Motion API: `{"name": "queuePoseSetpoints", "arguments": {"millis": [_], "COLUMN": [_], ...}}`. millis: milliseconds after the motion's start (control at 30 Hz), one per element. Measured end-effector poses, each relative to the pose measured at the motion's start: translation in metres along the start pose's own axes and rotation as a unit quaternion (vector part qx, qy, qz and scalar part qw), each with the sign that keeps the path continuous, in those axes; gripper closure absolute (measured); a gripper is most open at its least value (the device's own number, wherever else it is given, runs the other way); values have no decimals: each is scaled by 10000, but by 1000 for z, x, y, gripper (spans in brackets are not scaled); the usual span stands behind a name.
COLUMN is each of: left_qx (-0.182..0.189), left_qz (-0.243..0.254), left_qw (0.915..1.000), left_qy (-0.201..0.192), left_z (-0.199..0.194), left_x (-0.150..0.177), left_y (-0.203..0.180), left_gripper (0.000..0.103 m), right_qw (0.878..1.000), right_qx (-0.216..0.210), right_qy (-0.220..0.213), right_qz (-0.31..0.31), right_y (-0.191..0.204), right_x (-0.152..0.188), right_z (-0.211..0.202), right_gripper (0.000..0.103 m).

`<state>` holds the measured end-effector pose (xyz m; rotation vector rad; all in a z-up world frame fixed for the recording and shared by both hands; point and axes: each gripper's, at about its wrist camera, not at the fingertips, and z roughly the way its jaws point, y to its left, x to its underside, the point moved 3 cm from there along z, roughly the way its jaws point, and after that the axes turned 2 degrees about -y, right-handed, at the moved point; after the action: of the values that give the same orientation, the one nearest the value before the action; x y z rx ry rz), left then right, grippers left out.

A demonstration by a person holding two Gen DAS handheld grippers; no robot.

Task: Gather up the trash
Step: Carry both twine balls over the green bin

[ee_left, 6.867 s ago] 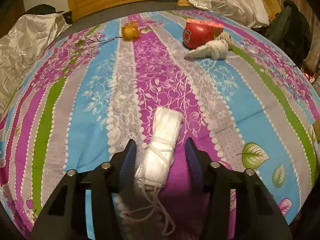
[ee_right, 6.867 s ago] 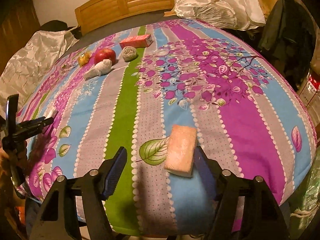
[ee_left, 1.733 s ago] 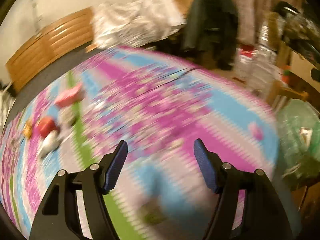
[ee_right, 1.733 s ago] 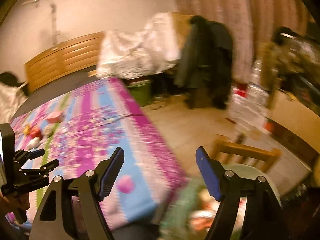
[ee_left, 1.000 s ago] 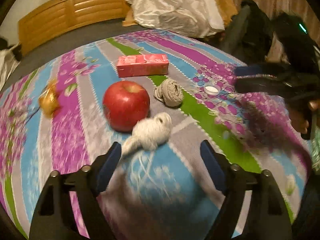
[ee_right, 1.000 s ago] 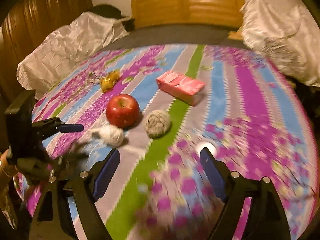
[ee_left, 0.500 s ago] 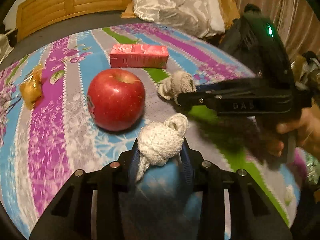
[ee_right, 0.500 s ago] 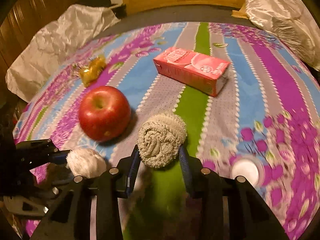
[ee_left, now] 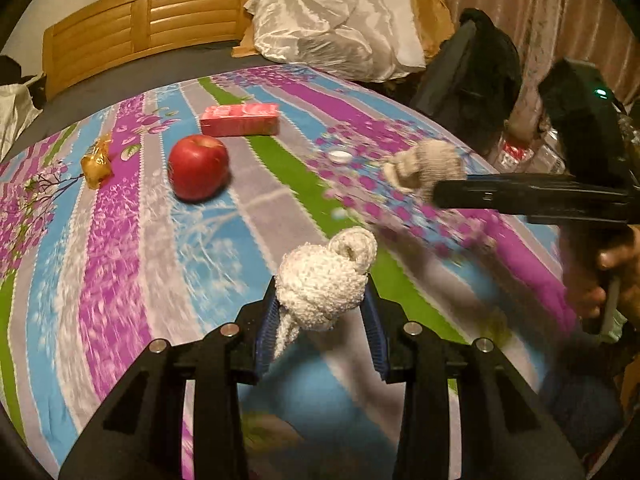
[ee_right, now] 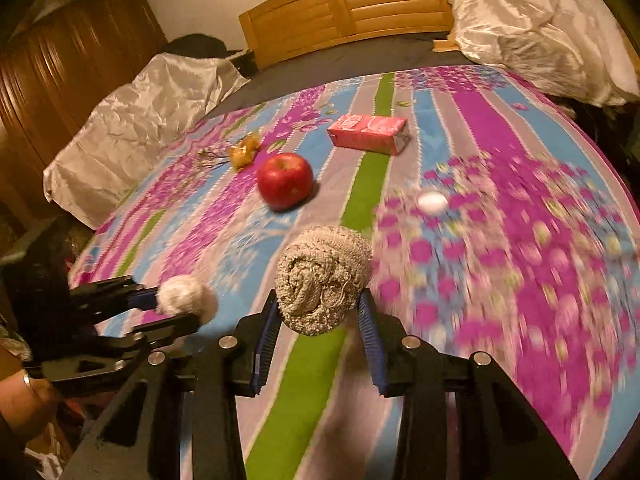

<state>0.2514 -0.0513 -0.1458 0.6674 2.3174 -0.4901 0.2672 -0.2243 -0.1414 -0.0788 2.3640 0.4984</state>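
Left gripper (ee_left: 322,312) pinches a white wad (ee_left: 324,280); right gripper (ee_right: 318,320) pinches a grey wad (ee_right: 322,276); keep both squeezes firm, carry level above the bed (ee_left: 200,240) to the bin.

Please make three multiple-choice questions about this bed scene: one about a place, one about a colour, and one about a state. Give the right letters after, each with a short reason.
1. Where does the pink carton lie, seen from the red apple?
A. farther back, toward the headboard
B. nearer the cameras
C. under the apple

2. What colour is the stripe below the right gripper's bundle?
A. yellow
B. green
C. black

3. What is the state of the left gripper?
A. wide open, holding nothing
B. shut on the apple
C. shut on a white knotted cloth bundle

Answers:
1. A: the pink carton sits behind the red apple, on the wooden headboard's side.
2. B: a green stripe runs under the beige rolled cloth held in the right gripper.
3. C: the left gripper has its blue pads pressed against the white knotted cloth bundle.
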Motion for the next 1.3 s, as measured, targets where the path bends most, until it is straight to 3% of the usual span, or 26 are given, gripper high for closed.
{"name": "queuePoseSetpoints", "arguments": {"millis": [233, 367, 500, 633, 733, 900, 1000, 1200, 1300], "left_qx": [142, 321, 728, 1175, 1497, 2102, 2333, 2543, 2359], "left_qz": [363, 634, 959, 1596, 2040, 2690, 2920, 3202, 3403], "left_qw": [9992, 9975, 9926, 9797, 9665, 9382, 9258, 9122, 9099], "left_qy": [82, 7, -127, -309, -434, -570, -565, -253, -253], "left_z": [-26, -34, -36, -31, -30, -31, -27, -8, 3], "left_x": [16, 5, -19, -49, -65, -86, -93, -91, -82], "left_y": [-64, -101, -154, -233, -289, -385, -431, -509, -542], "left_gripper": [66, 66, 66, 66, 66, 66, 66, 66, 66], "right_qw": [9970, 9908, 9792, 9564, 9246, 8741, 8490, 8234, 8221], "right_qx": [331, 728, 1335, 2142, 2955, 3733, 4140, 4544, 4562], "right_qy": [-331, -675, -1073, -1451, -1732, -2104, -2184, -2093, -1878], "right_qz": [624, 918, 1088, 1353, 1666, 2285, 2452, 2678, 2842], "right_y": [-13, -33, -56, -86, -115, -153, -165, -178, -191], "right_x": [64, 84, 101, 126, 154, 201, 225, 259, 267], "right_z": [-111, -180, -254, -339, -415, -514, -558, -601, -590], "right_gripper": [63, 63, 63, 63, 63, 63, 62, 62, 62]}}
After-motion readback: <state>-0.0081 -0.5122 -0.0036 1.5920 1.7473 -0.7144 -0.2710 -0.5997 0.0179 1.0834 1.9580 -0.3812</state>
